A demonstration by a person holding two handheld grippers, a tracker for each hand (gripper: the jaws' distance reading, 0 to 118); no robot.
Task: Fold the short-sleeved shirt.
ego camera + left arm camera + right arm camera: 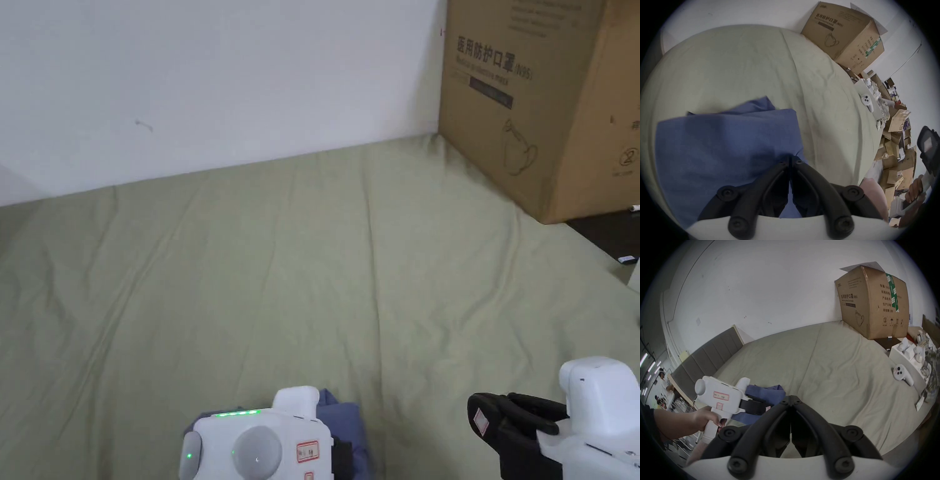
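One blue shirt (724, 146), folded into bundle, on green bed sheet (350, 269) at near left edge. My left gripper (790, 158) over shirt: fingers together, tips against cloth; whether cloth is pinched between them, cannot tell. My right gripper (790, 398) to right, raised over bare sheet, fingers closed on nothing. One cardboard box (537, 100) far right. One white controller (902, 376) on sheet at right. Head view cuts shirt off behind left gripper.

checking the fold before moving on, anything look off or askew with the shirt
Slightly: the blue shirt is folded into a block, but a loose flap pokes out crookedly past its far edge. Nothing looks spilled or damaged on the green sheet.
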